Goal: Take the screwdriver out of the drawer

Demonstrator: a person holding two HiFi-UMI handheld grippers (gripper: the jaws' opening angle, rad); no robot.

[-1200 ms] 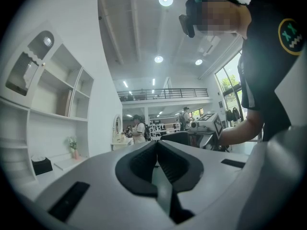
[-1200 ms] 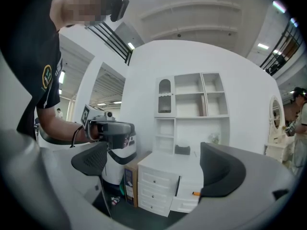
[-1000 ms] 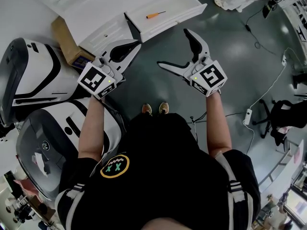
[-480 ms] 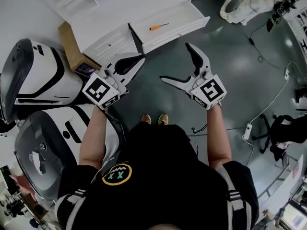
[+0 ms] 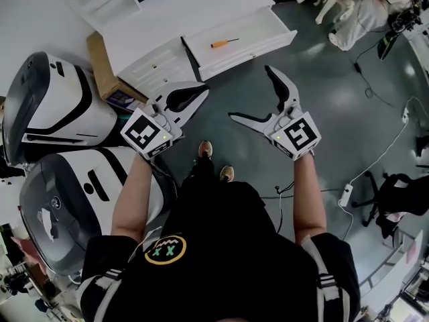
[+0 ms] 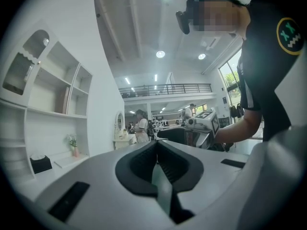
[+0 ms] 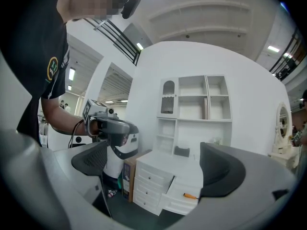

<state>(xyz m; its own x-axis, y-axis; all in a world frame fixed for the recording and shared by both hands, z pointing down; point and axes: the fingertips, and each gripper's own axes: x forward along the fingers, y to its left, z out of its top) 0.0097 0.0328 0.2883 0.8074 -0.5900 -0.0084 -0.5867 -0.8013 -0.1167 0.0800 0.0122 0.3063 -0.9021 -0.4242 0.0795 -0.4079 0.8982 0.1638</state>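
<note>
**Head view:** the screwdriver (image 5: 224, 43) lies in the open drawer (image 5: 258, 47) of a white dresser (image 5: 167, 15), with its orange handle to the left and apart from the drawer's walls. The drawer juts out over grey floor (image 5: 335, 99), and bare floor lies between its front edge and both grippers. The left gripper (image 5: 196, 92) is held near the dresser's lower front with its jaws together. The right gripper (image 5: 250, 92) is beside it, jaws spread wide and empty. A cardboard box (image 5: 100, 62) stands against the dresser's left side. Two large white machines (image 5: 57, 109) crowd the left (well off the line to the drawer). Cables (image 5: 382, 139) trail over the floor on the right.

**Left gripper view:** the jaws meet with no gap. Open shelving (image 6: 53, 95) rises at the left, and the other gripper shows ahead.

**Right gripper view:** the jaws stand well apart. Between them show the dresser, the box and the drawer, with the screwdriver low, near the right-hand jaw.
</note>
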